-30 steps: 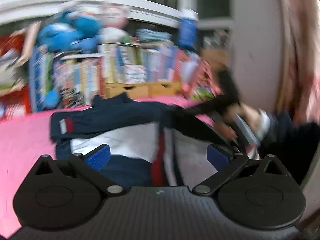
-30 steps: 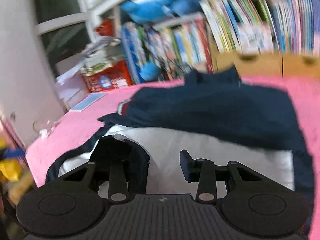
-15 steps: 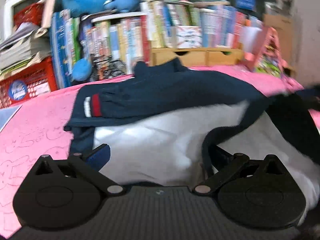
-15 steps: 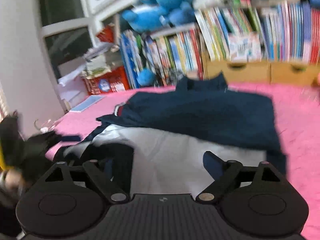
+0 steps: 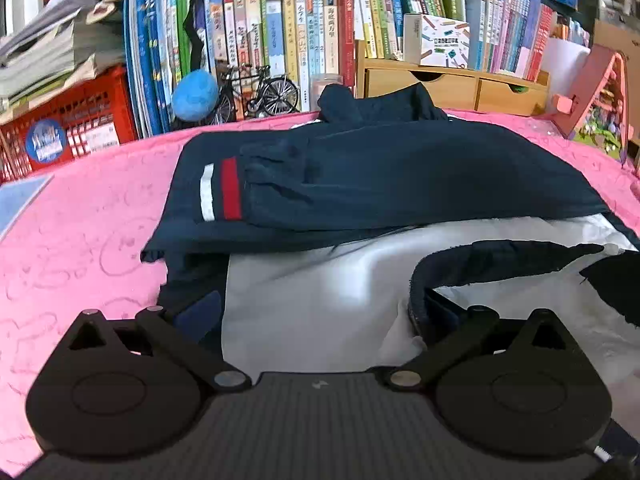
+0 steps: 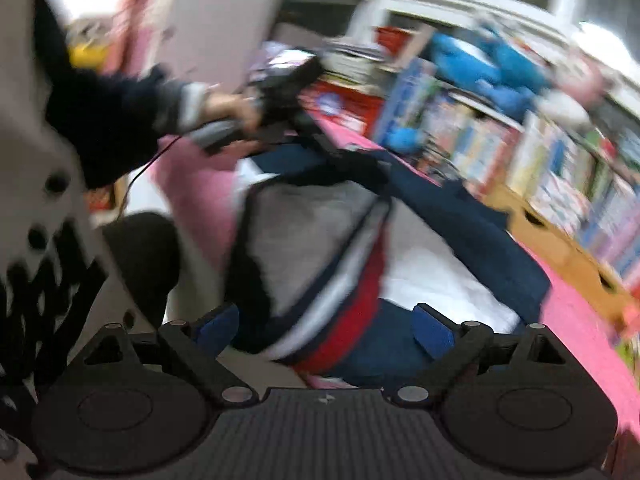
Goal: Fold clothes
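The navy jacket (image 5: 400,176) is spread on the pink tablecloth (image 5: 80,224), before the bookshelf (image 5: 280,28), its white lining exposed for folding. The left gripper (image 5: 316,316) is held wide over the lining; the right gripper (image 6: 324,328) is likewise spread, the striped hem lying loosely between its fingers.

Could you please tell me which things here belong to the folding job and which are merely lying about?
Job: navy jacket, left gripper, right gripper.

Lying about: books, red crate, model bicycle, blue ball, wooden drawers.
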A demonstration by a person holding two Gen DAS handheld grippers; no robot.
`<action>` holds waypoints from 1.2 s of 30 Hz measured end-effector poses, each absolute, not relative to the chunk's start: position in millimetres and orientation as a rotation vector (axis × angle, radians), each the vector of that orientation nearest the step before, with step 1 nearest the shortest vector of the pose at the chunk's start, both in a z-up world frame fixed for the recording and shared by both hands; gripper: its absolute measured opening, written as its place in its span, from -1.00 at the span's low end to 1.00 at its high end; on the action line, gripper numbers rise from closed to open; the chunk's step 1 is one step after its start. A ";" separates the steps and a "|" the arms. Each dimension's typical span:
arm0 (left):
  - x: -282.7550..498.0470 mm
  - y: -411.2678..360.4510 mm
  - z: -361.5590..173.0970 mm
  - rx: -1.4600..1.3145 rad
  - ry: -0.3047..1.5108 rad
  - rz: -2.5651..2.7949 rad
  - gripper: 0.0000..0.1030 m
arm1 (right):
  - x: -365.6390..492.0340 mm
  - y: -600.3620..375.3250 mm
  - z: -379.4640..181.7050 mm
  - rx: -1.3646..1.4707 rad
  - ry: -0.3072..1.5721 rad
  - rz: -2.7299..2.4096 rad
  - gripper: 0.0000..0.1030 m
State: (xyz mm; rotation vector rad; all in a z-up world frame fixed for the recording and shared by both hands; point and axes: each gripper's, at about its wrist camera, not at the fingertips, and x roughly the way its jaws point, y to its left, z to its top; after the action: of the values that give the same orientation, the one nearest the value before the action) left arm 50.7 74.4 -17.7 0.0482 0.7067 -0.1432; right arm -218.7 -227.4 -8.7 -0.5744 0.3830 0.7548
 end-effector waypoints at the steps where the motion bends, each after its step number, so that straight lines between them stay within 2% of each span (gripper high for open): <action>1: 48.6 76.0 -16.7 0.043 0.707 -0.150 1.00 | -219.1 -220.2 -14.6 -0.600 0.369 0.752 0.66; 2: 45.6 78.1 -14.7 0.041 0.703 -0.158 1.00 | -214.6 -216.3 -17.1 -0.606 0.365 0.735 0.56; 4: 38.6 83.2 -9.9 0.041 0.692 -0.177 1.00 | -192.6 -212.0 -16.5 -0.565 0.400 0.682 -0.01; 6: 30.7 88.7 -4.7 0.039 0.681 -0.199 1.00 | -168.5 -216.1 -10.7 -0.468 0.433 0.644 -0.38; 13: -14.6 103.7 20.0 0.075 0.613 -0.295 1.00 | -84.7 -234.0 -9.2 -0.227 0.529 0.433 -0.60; 19: -60.8 98.5 48.0 0.124 0.516 -0.464 1.00 | -29.4 -245.5 -17.6 -0.001 0.652 0.365 -0.66; 23: -78.5 97.4 67.3 0.104 0.445 -0.578 1.00 | -2.6 -271.2 -6.0 0.283 0.702 0.395 -0.69; 27: -85.6 77.5 61.3 0.169 0.437 -0.685 1.00 | 21.8 -296.9 9.7 0.485 0.696 0.402 -0.70; 30: -94.7 58.1 43.5 0.269 0.451 -0.805 1.00 | 44.1 -311.8 0.6 0.607 0.759 0.369 -0.67; 33: -104.4 46.0 30.3 0.300 0.465 -0.940 1.00 | 53.8 -319.9 -18.8 0.653 0.834 0.343 -0.49; 36: -108.4 31.9 20.1 0.351 0.497 -1.010 1.00 | 48.6 -323.3 -28.3 0.623 0.843 0.328 -0.14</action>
State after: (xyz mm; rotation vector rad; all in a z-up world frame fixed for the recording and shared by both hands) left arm -108.4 31.9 20.1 0.3514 0.4969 -1.0097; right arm 48.6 -323.3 -28.3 0.6228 0.8432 0.3279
